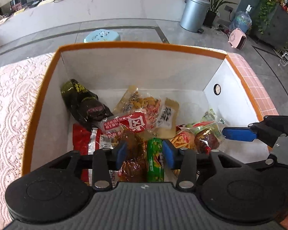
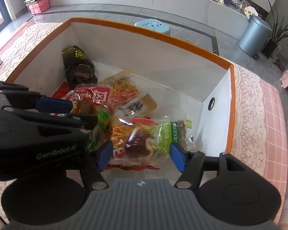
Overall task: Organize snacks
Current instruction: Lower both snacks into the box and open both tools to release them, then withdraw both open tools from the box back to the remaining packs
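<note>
Snack packs [image 2: 124, 103] piled on the floor of the orange-rimmed box [image 1: 144, 45], bunched toward the near side; bare white floor open along the far wall and right corner. Left gripper [image 1: 145, 153] jaws partly open, green pack [image 1: 155, 160] sitting between them, contact unclear. Right gripper [image 2: 142, 154] jaws wide over clear bag [image 2: 149, 140], box on lace-covered worktop [image 1: 11, 99].

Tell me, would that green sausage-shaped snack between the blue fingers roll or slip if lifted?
The green tube snack looks round and glossy, so it may well slip or twist between the left gripper's pads. It seems fairly firm, probably not floppy. Dropped on the heaped packets in the box, it would likely roll.
</note>
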`<state>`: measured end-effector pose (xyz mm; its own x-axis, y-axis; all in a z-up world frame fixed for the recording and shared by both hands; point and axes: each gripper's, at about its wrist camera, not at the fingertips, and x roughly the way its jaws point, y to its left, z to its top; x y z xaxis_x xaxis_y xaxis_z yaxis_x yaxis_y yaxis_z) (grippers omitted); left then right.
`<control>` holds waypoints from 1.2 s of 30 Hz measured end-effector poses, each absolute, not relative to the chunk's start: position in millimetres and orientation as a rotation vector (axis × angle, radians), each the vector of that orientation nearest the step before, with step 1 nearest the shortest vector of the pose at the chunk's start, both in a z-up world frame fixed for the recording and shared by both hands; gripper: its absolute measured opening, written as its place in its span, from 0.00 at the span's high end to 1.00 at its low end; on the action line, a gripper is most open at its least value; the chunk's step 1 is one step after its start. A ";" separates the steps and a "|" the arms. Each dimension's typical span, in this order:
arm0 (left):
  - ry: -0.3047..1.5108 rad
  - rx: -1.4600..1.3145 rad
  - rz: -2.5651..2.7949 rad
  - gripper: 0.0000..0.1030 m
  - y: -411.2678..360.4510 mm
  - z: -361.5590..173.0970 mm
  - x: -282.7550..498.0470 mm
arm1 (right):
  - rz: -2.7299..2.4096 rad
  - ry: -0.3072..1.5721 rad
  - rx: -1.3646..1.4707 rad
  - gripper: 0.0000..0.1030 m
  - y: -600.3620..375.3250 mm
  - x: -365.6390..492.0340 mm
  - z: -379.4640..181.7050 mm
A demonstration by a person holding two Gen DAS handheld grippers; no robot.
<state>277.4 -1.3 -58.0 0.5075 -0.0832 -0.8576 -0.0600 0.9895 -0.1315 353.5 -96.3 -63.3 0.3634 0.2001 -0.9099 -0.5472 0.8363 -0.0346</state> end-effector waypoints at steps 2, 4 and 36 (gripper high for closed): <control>1.027 -0.145 -0.009 0.45 -1.2 -53.4 274.3 | 0.489 1.094 -0.356 0.33 -97.5 351.8 -60.6; 1.014 -0.133 0.001 0.43 -1.9 -47.9 269.7 | 0.485 1.087 -0.352 0.28 -98.5 349.3 -57.1; 0.785 -0.137 0.027 0.22 -9.5 27.8 131.8 | 0.483 0.901 -0.202 0.04 -148.2 224.4 17.4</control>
<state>131.8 -9.5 27.8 0.7075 -0.0270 -0.7062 -0.0753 0.9907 -0.1134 224.4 -148.2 17.4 0.5230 0.3168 -0.7913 -0.4831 0.8750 0.0311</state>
